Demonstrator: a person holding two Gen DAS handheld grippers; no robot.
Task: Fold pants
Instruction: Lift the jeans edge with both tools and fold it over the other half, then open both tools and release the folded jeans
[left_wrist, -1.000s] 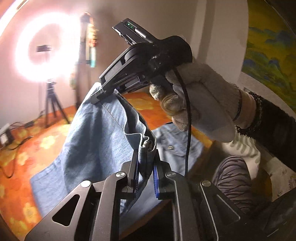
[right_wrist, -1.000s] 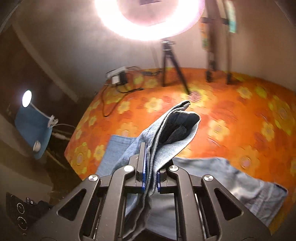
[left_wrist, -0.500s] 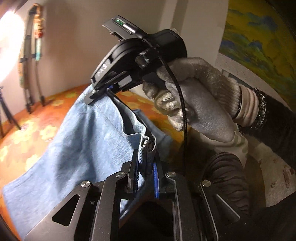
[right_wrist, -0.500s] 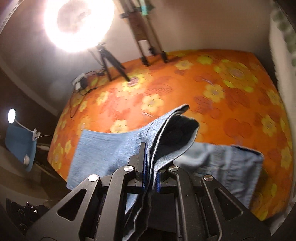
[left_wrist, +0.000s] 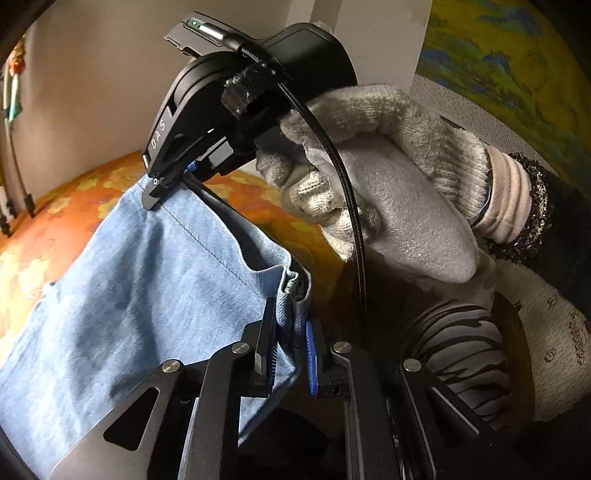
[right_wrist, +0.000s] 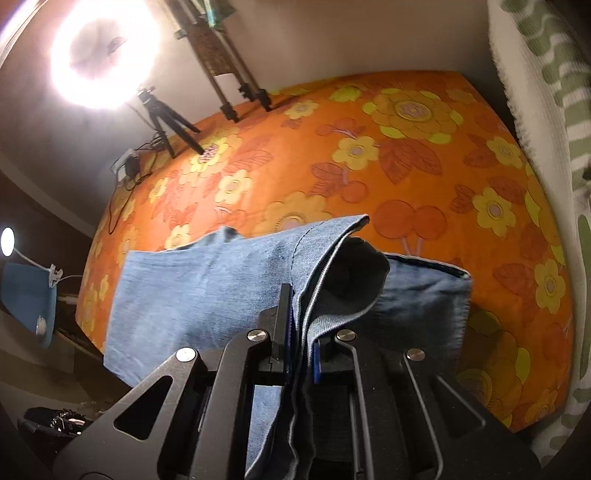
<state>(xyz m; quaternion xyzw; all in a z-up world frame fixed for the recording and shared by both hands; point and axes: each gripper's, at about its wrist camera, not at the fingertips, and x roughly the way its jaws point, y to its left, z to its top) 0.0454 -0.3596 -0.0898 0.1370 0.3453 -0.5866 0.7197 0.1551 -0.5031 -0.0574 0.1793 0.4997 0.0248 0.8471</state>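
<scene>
L wrist: left gripper clamped on hem of light-blue denim pants, cloth hangs over orange floral bedsheet; gloved hand holds right gripper pinching same hem | R wrist: right gripper clamped on pants, rest lies on bedsheet; ring light behind

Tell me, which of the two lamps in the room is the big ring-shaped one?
The ring light on the tripod, glowing at the far edge of the flowered orange surface. The other lamp is a small round one, low at the left beside a blue board.
</scene>
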